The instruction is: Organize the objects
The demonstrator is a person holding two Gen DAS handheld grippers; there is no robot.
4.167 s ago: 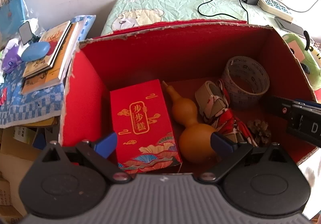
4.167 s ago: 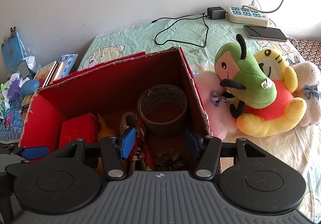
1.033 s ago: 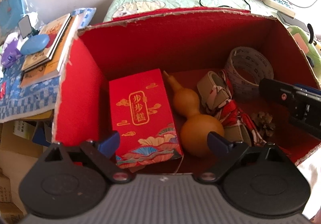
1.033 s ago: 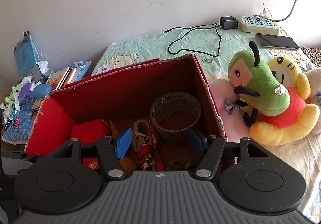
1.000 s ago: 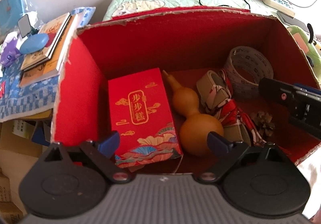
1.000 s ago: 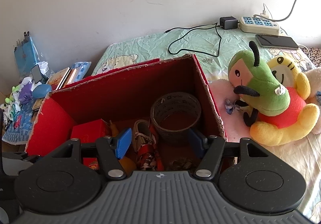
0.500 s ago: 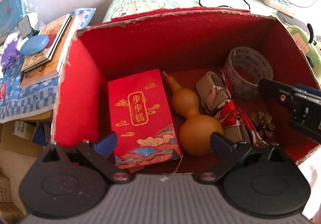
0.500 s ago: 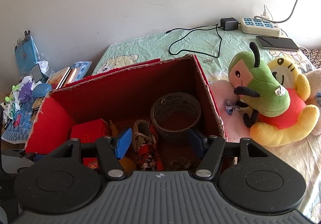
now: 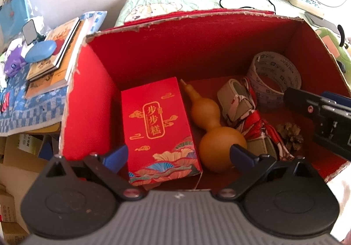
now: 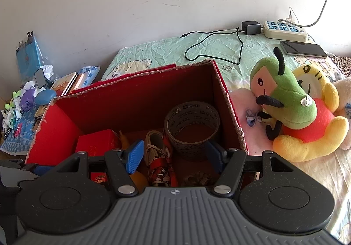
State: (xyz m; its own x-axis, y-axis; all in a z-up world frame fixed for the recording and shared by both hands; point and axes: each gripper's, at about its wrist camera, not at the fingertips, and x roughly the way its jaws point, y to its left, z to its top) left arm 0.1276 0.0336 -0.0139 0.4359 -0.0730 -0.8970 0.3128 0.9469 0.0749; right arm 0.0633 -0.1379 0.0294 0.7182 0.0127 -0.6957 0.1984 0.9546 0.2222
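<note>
Cardboard box (image 9: 92, 100), red-lined and open at the top, sits on the bed, and both grippers hang over its near edge. Left gripper (image 9: 178, 154) has its blue pads spread wide with nothing between them, poised above the near end of the red gift box (image 9: 156, 128) and the fat bulb of the gourd (image 9: 216, 137). That gift box lies flat at the left of the floor, gold characters facing up; the gourd lies just to its right, thin neck pointing to the far wall. Next to the right comes a folded umbrella (image 9: 248, 115) in red, white and grey, then a pine cone (image 9: 289, 136) near the front right corner. A roll of printed tape (image 9: 273, 79) stands in the far right corner.

Right gripper (image 10: 174, 154), jaws also parted wide and empty, hovers over the umbrella and the near side of the tape roll; in the left wrist view its black body juts in from the right edge.

Outside the box, to its right, a green plush toy (image 10: 283, 89) leans on a yellow plush bear (image 10: 316, 126). On the far end of the bed lie a power strip (image 10: 285, 29), a phone (image 10: 303, 48) and a black cable (image 10: 219, 47). Left of the box, books (image 9: 52, 54) are stacked with a blue case (image 9: 40, 50) on top.
</note>
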